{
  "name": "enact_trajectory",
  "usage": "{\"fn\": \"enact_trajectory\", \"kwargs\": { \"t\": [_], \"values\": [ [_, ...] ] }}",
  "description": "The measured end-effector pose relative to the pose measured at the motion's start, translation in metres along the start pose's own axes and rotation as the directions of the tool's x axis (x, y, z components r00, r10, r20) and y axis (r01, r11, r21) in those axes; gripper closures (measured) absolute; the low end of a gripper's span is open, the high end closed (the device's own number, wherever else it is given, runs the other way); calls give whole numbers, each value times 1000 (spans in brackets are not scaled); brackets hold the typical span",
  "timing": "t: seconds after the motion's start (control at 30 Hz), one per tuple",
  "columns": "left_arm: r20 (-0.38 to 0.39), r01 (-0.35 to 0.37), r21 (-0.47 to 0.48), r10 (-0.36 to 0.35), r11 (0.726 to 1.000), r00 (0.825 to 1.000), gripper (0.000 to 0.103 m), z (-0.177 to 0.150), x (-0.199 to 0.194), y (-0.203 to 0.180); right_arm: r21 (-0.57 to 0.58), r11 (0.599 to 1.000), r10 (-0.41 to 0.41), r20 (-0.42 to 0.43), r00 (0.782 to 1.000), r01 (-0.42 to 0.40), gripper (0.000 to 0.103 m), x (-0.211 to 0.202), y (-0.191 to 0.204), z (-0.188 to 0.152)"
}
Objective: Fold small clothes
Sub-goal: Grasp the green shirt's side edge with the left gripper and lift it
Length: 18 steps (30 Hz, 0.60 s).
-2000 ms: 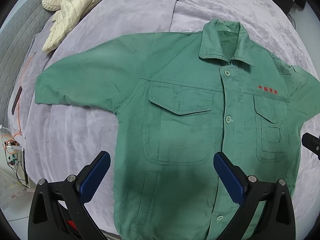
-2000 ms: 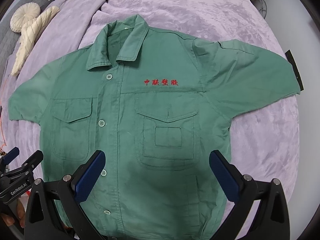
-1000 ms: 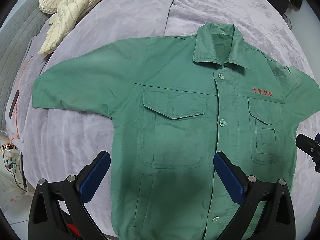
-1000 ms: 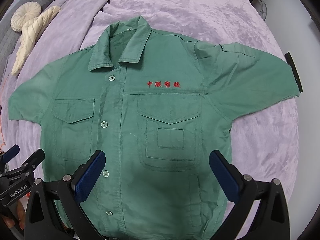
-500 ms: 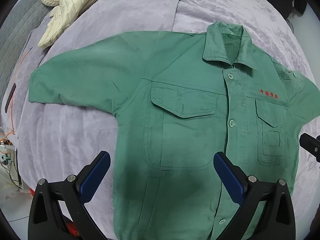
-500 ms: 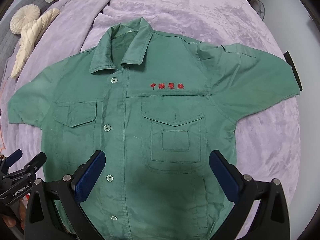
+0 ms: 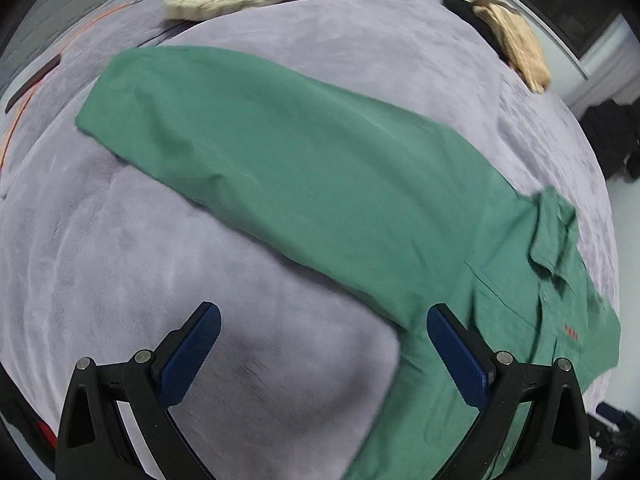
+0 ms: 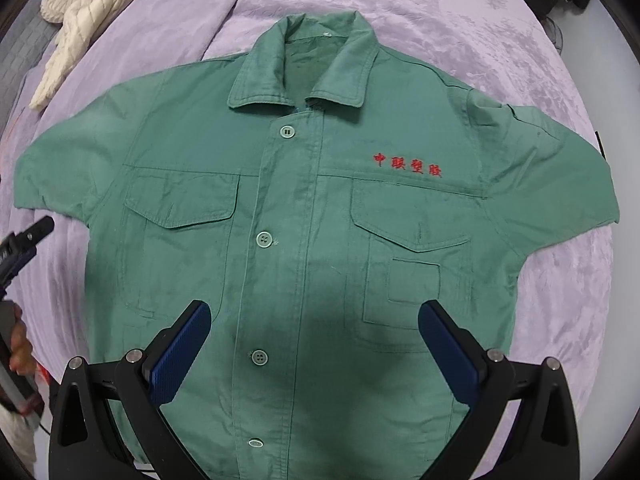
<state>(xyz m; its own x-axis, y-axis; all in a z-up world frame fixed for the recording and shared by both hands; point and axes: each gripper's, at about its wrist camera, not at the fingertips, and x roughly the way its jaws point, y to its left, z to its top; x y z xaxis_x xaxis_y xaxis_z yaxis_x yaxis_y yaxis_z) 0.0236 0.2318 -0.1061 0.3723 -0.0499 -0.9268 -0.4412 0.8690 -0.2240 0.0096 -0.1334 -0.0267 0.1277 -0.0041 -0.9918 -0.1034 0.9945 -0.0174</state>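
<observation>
Shirt (image 8: pixel 304 216) lies flat beyond both grippers' wide, empty jaws.

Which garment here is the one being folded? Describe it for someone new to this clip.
On the lilac plush blanket, spread flat and buttoned, lies a green short-sleeved work shirt. Red embroidered characters above one chest pocket distinguish it from the cream quilted jacket nearby.
</observation>
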Motion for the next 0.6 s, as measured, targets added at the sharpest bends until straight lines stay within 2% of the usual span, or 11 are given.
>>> {"fn": "enact_trajectory", "kwargs": {
  "t": [0.07,0.13,0.2,0.3,0.4,0.43,0.47,0.5,0.53,0.6],
  "values": [
    [-3,33,-75,-33,997,999,0,12,19,28,-21,1000,-3,-21,1000,2,0,7,10,-1],
    [0,120,-158,-122,980,993,0,22,40,49,-37,999,-4,-41,999,3,0,14,20,-1],
    [27,211,-230,-211,950,977,0,31,58,63,-54,999,-8,-58,998,5,0,19,29,-1],
    [117,308,-286,-286,908,951,0,50,66,77,-82,997,-14,-76,997,8,0,25,41,0],
    [219,328,-350,-264,877,939,0,75,65,104,-107,994,-18,-87,996,8,0,29,52,2],
    [244,326,-369,-247,870,938,4,81,65,115,-113,994,-19,-88,996,9,0,30,54,2],
    [263,304,-393,-211,868,942,10,89,65,128,-116,993,-20,-89,996,9,0,32,57,3],
    [263,291,-406,-194,866,945,31,94,66,139,-117,993,-21,-91,996,10,0,33,59,4],
    [256,292,-418,-197,861,946,58,101,67,152,-125,992,-19,-109,994,5,0,35,60,4],
    [256,314,-447,-217,838,942,90,107,70,171,-122,993,-15,-115,993,1,0,38,64,3]
  ]
}}
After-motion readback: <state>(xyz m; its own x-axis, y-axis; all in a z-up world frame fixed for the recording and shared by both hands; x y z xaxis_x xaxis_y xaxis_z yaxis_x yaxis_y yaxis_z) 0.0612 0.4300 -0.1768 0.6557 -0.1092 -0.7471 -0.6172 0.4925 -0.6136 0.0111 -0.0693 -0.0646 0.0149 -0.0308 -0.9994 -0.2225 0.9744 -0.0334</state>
